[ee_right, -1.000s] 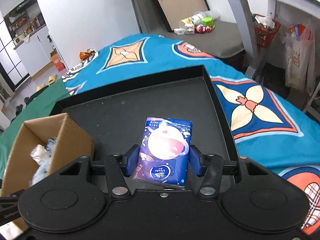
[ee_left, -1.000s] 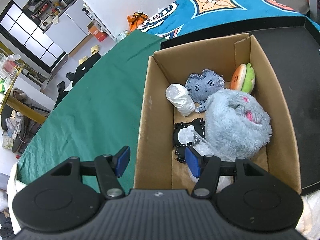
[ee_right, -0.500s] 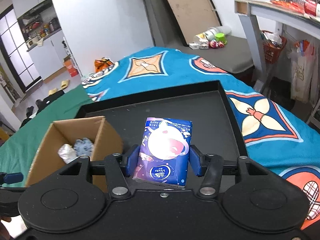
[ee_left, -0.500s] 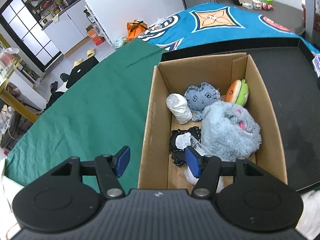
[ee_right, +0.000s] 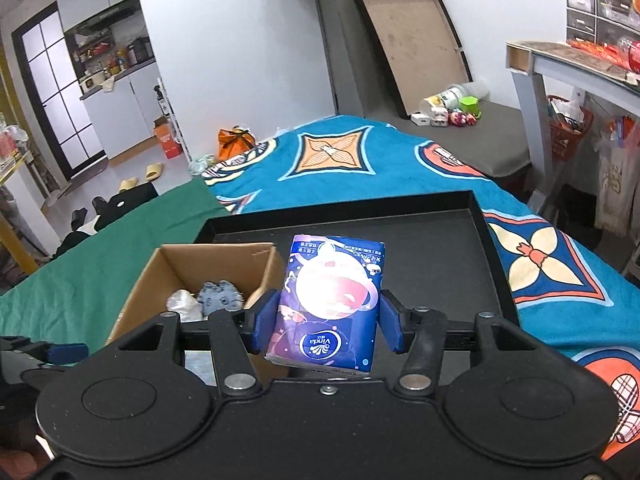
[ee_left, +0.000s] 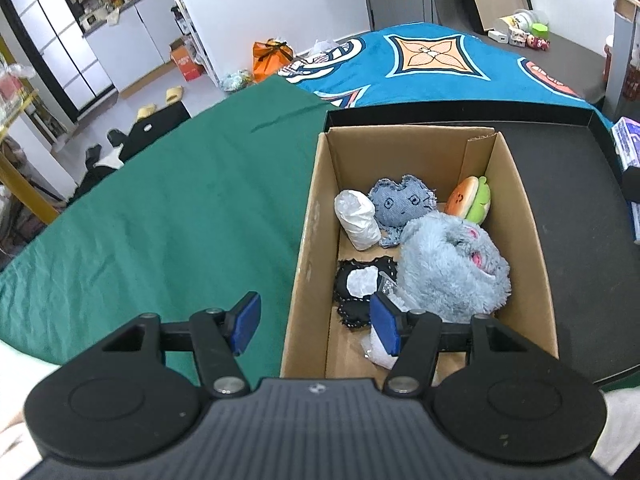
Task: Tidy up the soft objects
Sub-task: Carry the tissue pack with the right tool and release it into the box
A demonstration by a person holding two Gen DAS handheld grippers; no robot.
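Observation:
My right gripper (ee_right: 326, 326) is shut on a blue Vinda tissue pack (ee_right: 330, 300) and holds it above the black tray (ee_right: 440, 264), right of the cardboard box (ee_right: 148, 280). The pack's edge shows at the far right of the left wrist view (ee_left: 628, 140). My left gripper (ee_left: 316, 322) is open and empty, straddling the near left wall of the box (ee_left: 312, 216). The box holds a fluffy blue plush (ee_left: 452, 268), a denim plush (ee_left: 400, 204), a burger plush (ee_left: 468, 200), a white bundle (ee_left: 358, 220) and a black lacy item (ee_left: 360, 288).
The box stands on the black tray (ee_left: 568, 184), which lies on a surface covered by a green cloth (ee_left: 160, 216) and a blue patterned cloth (ee_right: 360, 164). A grey bench with small toys (ee_right: 452, 112) and a table (ee_right: 568, 64) stand behind.
My right gripper has lifted the tissue pack up from the tray and carried it towards the box. My left gripper has pulled back and risen a little, still open.

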